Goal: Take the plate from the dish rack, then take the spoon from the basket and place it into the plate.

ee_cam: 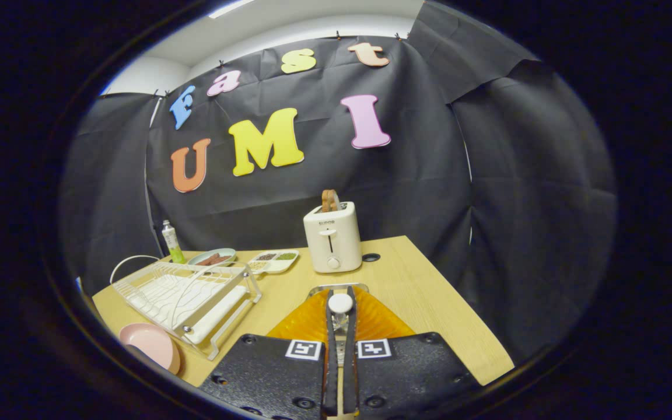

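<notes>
My gripper (340, 318) hangs over the orange ribbed basket (304, 324), its two black fingers nearly together. Between them stands a spoon (340, 303), whose white rounded end pokes up just past the fingertips. Both fingers press on its shaft. The pink plate (148, 344) lies flat on the wooden table (429, 303), left of the fingers, at the near corner of the white wire dish rack (184, 294). The rack holds no dishes.
A white toaster (332, 238) with a slice of bread in it stands beyond the basket. Behind the rack are a compartment tray (275, 261), a pale green dish (212, 257) with brown pieces and a small bottle (172, 242). Bare table lies right of the basket.
</notes>
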`<state>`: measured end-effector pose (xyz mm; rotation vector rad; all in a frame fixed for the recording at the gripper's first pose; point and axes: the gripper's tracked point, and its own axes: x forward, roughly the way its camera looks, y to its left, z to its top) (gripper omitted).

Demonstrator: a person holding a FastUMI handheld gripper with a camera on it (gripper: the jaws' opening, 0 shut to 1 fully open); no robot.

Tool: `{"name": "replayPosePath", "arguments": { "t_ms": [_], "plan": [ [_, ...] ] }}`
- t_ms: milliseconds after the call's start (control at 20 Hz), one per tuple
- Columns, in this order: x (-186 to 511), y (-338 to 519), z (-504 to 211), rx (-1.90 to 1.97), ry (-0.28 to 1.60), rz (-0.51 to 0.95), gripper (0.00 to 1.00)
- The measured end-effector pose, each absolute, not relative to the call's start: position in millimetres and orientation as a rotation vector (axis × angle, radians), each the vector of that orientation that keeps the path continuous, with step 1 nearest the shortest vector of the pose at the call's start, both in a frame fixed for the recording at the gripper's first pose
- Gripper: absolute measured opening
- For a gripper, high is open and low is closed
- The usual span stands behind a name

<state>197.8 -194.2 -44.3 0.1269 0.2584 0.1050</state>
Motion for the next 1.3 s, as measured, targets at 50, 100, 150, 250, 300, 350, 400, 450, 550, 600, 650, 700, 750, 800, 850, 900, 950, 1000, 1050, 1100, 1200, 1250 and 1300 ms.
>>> {"name": "replayPosePath", "arguments": {
  "t_ms": [50, 100, 150, 250, 300, 350, 400, 450, 550, 600, 650, 700, 750, 800, 850, 900, 950, 1000, 1050, 1100, 1200, 1250, 1300],
  "plan": [
    [197.1, -196.8, -38.9, 0.117, 0.252, 0.095, 0.09],
    [194.2, -200.7, -30.2, 0.105, 0.244, 0.083, 0.09],
    [190.3, -204.3, -22.7, 0.093, 0.241, 0.07, 0.09],
    [180.6, -209.1, 2.1, 0.075, 0.213, 0.049, 0.09],
    [174.1, -209.6, 14.9, 0.062, 0.195, 0.046, 0.09],
    [162.4, -205.0, 28.8, 0.054, 0.178, 0.056, 0.09],
    [151.8, -196.0, 41.4, 0.05, 0.163, 0.076, 0.09],
    [140.9, -182.9, 50.3, 0.044, 0.155, 0.105, 0.09],
    [119.3, -151.9, 65.9, 0.036, 0.149, 0.181, 0.09],
    [108.7, -134.9, 72.6, 0.042, 0.15, 0.227, 0.09],
    [97.0, -118.0, 76.7, 0.056, 0.157, 0.276, 0.09],
    [86.1, -99.9, 78.6, 0.071, 0.17, 0.328, 0.09],
    [80.1, -81.4, 77.1, 0.078, 0.187, 0.378, 0.08],
    [73.2, -65.0, 74.7, 0.074, 0.203, 0.42, 0.08],
    [67.7, -51.0, 71.0, 0.062, 0.222, 0.458, 0.08],
    [62.0, -34.4, 65.6, 0.048, 0.245, 0.499, 0.09],
    [54.8, -18.5, 58.8, 0.031, 0.267, 0.541, 0.08],
    [49.9, -3.5, 50.2, 0.015, 0.29, 0.578, 0.08],
    [46.1, 9.3, 40.3, -0.005, 0.312, 0.612, 0.09],
    [44.5, 20.4, 30.5, -0.032, 0.329, 0.639, 0.09],
    [43.4, 37.1, 9.6, -0.061, 0.364, 0.676, 0.09],
    [39.7, 47.5, -1.6, -0.057, 0.388, 0.703, 0.09],
    [37.0, 57.7, -11.0, -0.046, 0.414, 0.736, 0.09]
  ]
}}
